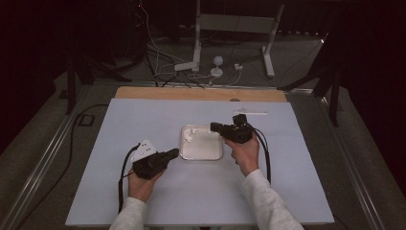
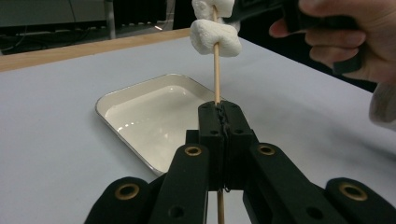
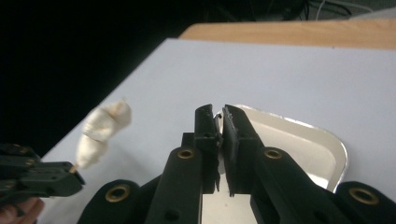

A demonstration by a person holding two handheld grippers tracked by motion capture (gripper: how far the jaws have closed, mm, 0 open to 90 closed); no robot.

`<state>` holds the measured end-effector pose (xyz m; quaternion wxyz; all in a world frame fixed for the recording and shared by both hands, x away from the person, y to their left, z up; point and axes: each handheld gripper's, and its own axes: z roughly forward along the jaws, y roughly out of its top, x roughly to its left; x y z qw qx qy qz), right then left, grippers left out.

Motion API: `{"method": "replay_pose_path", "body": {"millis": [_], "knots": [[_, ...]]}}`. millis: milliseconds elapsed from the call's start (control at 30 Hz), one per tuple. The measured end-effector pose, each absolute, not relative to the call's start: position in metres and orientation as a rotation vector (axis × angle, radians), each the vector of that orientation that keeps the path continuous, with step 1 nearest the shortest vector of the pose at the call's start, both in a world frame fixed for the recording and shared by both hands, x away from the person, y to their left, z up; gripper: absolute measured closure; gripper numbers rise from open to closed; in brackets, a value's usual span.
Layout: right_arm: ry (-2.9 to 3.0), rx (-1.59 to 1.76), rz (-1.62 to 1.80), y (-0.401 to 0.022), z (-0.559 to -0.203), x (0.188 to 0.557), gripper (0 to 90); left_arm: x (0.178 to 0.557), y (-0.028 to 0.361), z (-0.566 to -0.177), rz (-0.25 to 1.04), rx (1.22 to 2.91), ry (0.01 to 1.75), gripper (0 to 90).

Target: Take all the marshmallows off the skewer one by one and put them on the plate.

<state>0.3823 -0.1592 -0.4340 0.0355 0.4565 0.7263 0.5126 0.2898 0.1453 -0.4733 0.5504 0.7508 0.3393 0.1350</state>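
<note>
My left gripper (image 2: 219,106) is shut on a thin wooden skewer (image 2: 216,74) that stands upright. Two white marshmallows (image 2: 215,36) are threaded on its upper end. In the high view the left gripper (image 1: 174,153) sits at the near left corner of a shallow white metal tray (image 1: 203,154), with the marshmallows (image 1: 190,135) over the tray's left part. My right gripper (image 1: 213,127) hovers at the tray's far right corner and points left. Its jaws (image 3: 218,112) stand a narrow gap apart with nothing between them. The marshmallows (image 3: 103,133) show to their left.
The tray (image 2: 140,112) lies mid-mat on a pale blue mat (image 1: 143,191). A thin white strip (image 1: 250,113) lies near the mat's back edge. A bare wooden table edge (image 1: 201,93) runs behind it. Cables and a white stand (image 1: 234,24) are on the floor beyond.
</note>
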Motion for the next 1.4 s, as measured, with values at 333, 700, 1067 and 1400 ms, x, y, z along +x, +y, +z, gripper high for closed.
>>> {"method": "replay_pose_path", "body": {"millis": [333,700,1067,1400], "knots": [[2.261,1.455,1.454,-0.150,-0.453,0.393,64.1,0.291,0.145,-0.476,0.312,1.776,0.815,90.0],[2.255,1.488,1.449,-0.145,-0.460,0.394,41.7,0.296,0.145,-0.483,0.304,1.794,0.841,90.0],[2.223,1.516,1.549,-0.147,-0.457,0.394,37.7,0.300,0.135,-0.495,0.284,1.866,0.854,90.0],[2.226,1.518,1.568,-0.147,-0.456,0.393,39.4,0.302,0.132,-0.498,0.275,1.893,0.863,90.0]]}}
